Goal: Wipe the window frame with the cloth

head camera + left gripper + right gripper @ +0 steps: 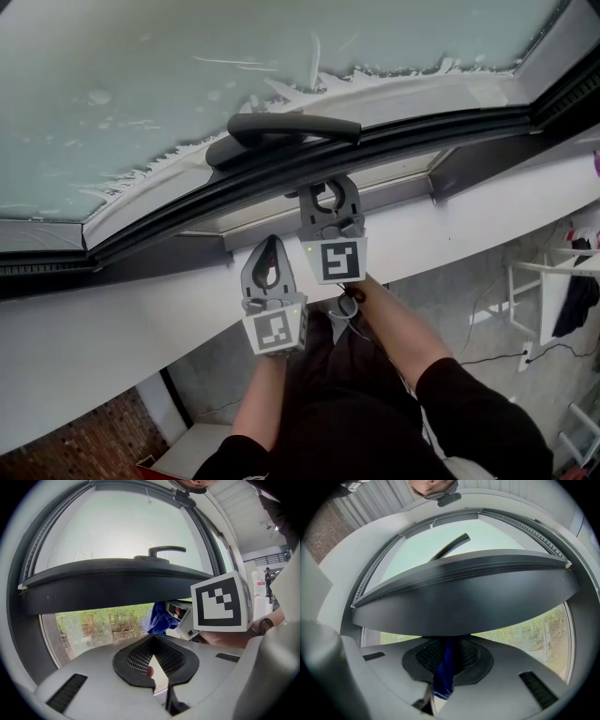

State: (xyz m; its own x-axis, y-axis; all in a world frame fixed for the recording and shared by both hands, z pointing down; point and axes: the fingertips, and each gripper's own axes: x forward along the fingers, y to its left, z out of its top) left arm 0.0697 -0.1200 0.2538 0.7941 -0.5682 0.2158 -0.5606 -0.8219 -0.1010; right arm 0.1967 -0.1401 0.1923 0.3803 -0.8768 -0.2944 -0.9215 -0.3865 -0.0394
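Between the jaws of right claw [448, 654], cloth [444, 677] is clamped; frame [478, 602] lies just ahead. Recommend firm pressure and long strokes. Left claw [153, 654] is closed, empty.

At twelve o'clock the dark window sash [187, 204] and its handle [291, 129] barred us; the white sill [94, 328] lay open toward nine and three o'clock.

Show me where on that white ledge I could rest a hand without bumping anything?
The white ledge lies bare left of the left gripper, and again right of the right gripper toward the corner. The middle is crowded: both grippers sit close together there, the right one holding a blue cloth up under the dark sash.
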